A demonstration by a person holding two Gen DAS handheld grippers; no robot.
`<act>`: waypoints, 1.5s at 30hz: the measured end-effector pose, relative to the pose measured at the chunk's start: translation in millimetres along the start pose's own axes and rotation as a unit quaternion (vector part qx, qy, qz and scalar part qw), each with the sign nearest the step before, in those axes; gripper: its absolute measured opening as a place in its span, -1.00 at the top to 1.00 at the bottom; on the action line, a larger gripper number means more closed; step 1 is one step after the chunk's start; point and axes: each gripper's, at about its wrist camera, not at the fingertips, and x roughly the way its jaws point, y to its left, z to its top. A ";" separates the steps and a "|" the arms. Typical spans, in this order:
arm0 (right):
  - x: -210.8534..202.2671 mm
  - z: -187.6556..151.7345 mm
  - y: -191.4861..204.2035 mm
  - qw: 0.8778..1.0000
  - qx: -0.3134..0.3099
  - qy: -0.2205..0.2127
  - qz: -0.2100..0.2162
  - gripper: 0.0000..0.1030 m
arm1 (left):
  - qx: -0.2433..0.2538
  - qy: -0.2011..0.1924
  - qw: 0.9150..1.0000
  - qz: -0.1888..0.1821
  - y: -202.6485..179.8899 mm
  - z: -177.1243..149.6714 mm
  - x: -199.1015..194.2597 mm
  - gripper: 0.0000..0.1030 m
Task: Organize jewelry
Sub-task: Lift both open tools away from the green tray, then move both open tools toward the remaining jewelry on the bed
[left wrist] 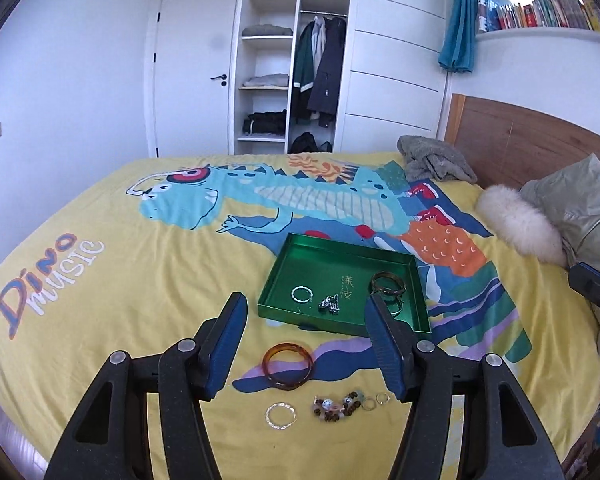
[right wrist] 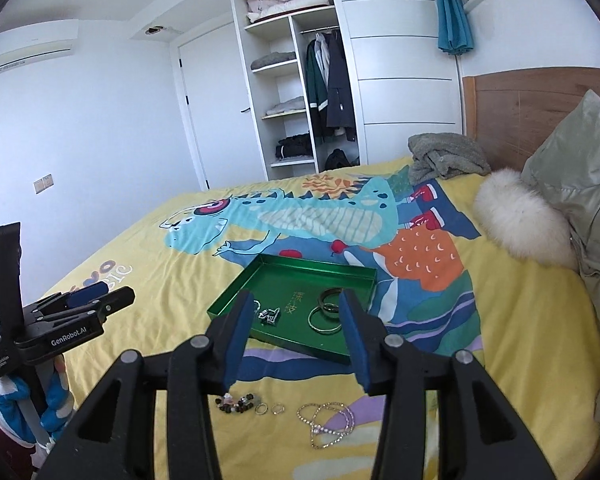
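— While both tools hang over the bed, what lies closest?

— Under the left gripper (left wrist: 306, 312), whose fingers stand wide apart with nothing between them: a silver ring (left wrist: 280, 416), a bead bracelet (left wrist: 336, 404) and two small rings (left wrist: 375, 401) in a row on the yellow sheet (left wrist: 140, 280). Just beyond them sits an amber bangle (left wrist: 287, 365).

— And on the right?

— The right gripper (right wrist: 295, 312) is spread wide too, empty. Below it a rhinestone chain (right wrist: 326, 421) lies looped, beside the same two rings and beads.

— Farther out?

— A green tray (left wrist: 300, 252), flat on the sheet. Inside: a silver bracelet (left wrist: 302, 293), a small dark trinket (left wrist: 329, 304) — possibly a charm, too small to tell — and a dark bangle (left wrist: 388, 282) overlapping a thin one (right wrist: 323, 322).

— Behind that?

— A grey blanket (left wrist: 434, 159) and fur-trimmed coat (left wrist: 572, 208) near the headboard (left wrist: 520, 136), then an open wardrobe (left wrist: 292, 60).
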 end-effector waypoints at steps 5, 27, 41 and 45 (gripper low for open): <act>-39.5 -4.1 11.5 1.000 -0.008 -0.011 0.008 0.17 | -0.004 -0.019 1.000 0.011 13.5 -6.3 -48.6 -0.17; -139.5 -44.0 29.8 0.999 -0.021 -0.041 0.015 0.17 | 0.024 -0.055 0.998 -0.015 17.4 -50.3 -137.1 -0.20; -95.7 -81.3 -2.7 1.000 0.015 0.005 0.021 0.17 | 0.048 -0.006 0.998 -0.048 16.7 -85.3 -81.1 -0.23; -72.9 -89.5 -7.0 0.999 0.014 0.024 0.030 0.17 | 0.052 0.016 0.997 -0.060 16.5 -95.8 -56.6 -0.23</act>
